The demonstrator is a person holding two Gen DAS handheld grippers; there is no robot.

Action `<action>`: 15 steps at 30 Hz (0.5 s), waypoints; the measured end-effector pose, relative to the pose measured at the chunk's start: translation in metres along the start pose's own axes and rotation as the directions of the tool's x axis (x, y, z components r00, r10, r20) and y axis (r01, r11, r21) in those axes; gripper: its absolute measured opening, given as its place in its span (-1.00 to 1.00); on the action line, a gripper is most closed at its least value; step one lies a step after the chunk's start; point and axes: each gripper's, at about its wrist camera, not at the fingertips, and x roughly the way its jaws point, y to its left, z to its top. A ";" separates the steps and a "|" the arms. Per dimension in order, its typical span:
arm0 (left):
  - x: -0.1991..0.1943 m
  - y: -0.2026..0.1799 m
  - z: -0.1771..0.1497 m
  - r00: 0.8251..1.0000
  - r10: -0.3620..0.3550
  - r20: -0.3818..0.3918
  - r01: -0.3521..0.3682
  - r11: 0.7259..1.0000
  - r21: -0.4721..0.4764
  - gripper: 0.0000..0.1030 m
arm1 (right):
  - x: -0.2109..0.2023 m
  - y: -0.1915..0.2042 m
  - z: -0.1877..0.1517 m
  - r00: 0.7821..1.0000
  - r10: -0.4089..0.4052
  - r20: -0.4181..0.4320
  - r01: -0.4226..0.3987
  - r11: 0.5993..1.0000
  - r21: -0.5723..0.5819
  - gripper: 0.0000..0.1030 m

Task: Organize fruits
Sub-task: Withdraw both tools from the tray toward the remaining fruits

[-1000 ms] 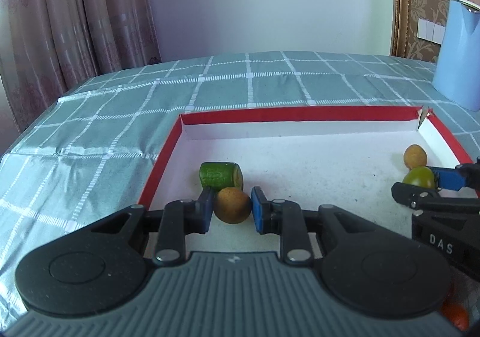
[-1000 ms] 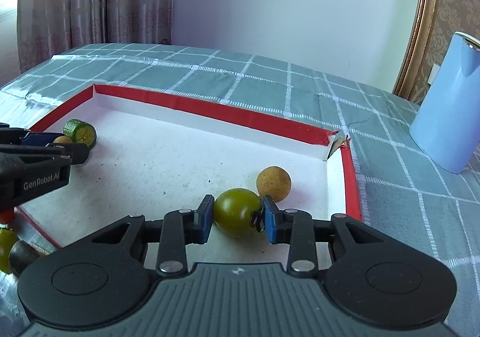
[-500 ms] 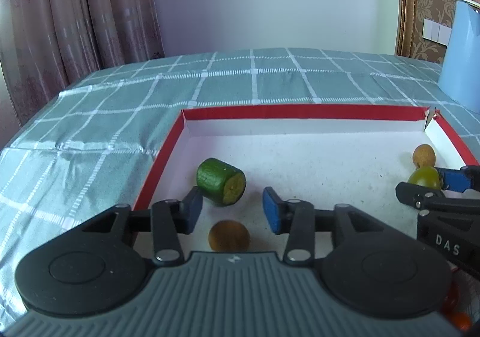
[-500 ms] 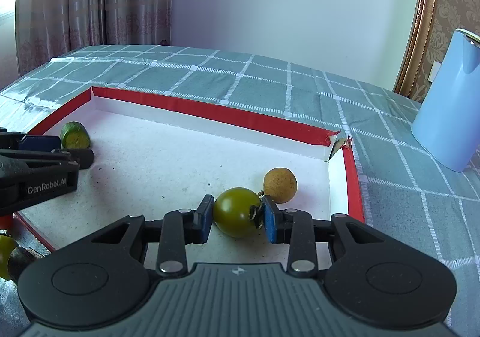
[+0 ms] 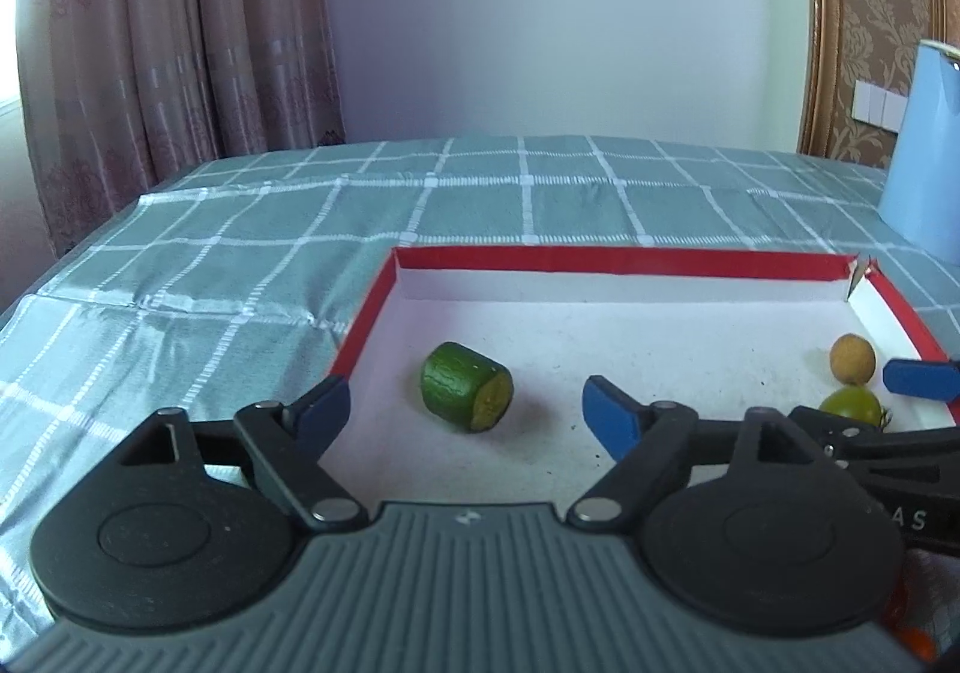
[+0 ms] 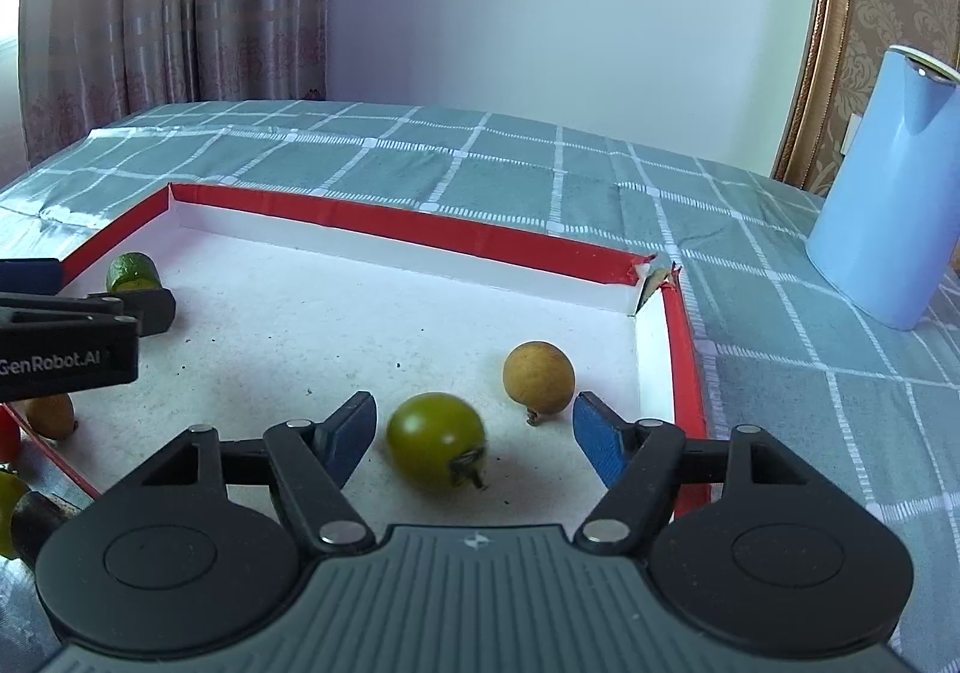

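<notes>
the right hand-held gripper (image 6: 474,430) hangs low over the near right part of the tray (image 6: 420,229) with its jaws spread wide and gripping nothing; the green tomato (image 6: 436,442) sits on the tray floor between the blue pads (image 6: 600,442), touching neither, stem end turned toward the camera. it looks small, light and smooth-skinned, so it would likely roll at a nudge and slip if pinched off-centre; a hold across its widest middle, with gentle pressure, seems safest, since the skin could split. just beyond it, near but apart, a tan longan (image 6: 538,378) rests close to the right wall, its rough dry shell probably easier to hold but brittle under a hard squeeze. the left hand-held gripper (image 5: 465,412) is likewise released and empty, hovering over the left part of the tray. ahead of it a cucumber piece (image 5: 467,396) lies on its side, cut face toward the camera; it appears firm and heavier than the round fruit, wet on the cut end, so the ribbed green skin on the curved flanks is the better place to take hold, though it may roll along the floor. in the right view another longan (image 6: 51,415) lies at the near left rim below the left tool, and a red fruit (image 6: 7,433) and a yellow-green fruit (image 6: 9,511) show at the frame edge, seemingly outside the tray on the tabletop (image 6: 540,163). farther back stand a blue jug (image 6: 882,187) and curtains (image 6: 174,1).
</notes>
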 end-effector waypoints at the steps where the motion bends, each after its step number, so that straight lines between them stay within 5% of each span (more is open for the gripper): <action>1: -0.002 0.001 0.000 1.000 0.004 0.012 -0.004 1.000 -0.004 0.70 | 0.000 -0.001 0.000 1.000 0.002 0.001 -0.002 1.000 0.008 0.42; 9: -0.015 0.003 -0.007 0.997 0.045 0.066 -0.047 0.999 0.026 0.77 | -0.012 -0.010 -0.003 0.999 0.011 0.032 -0.012 0.999 0.037 0.46; 15: -0.038 0.027 -0.021 0.991 0.062 0.118 -0.058 0.998 -0.039 0.93 | -0.036 -0.022 -0.017 0.997 0.017 0.076 -0.024 0.996 0.085 0.47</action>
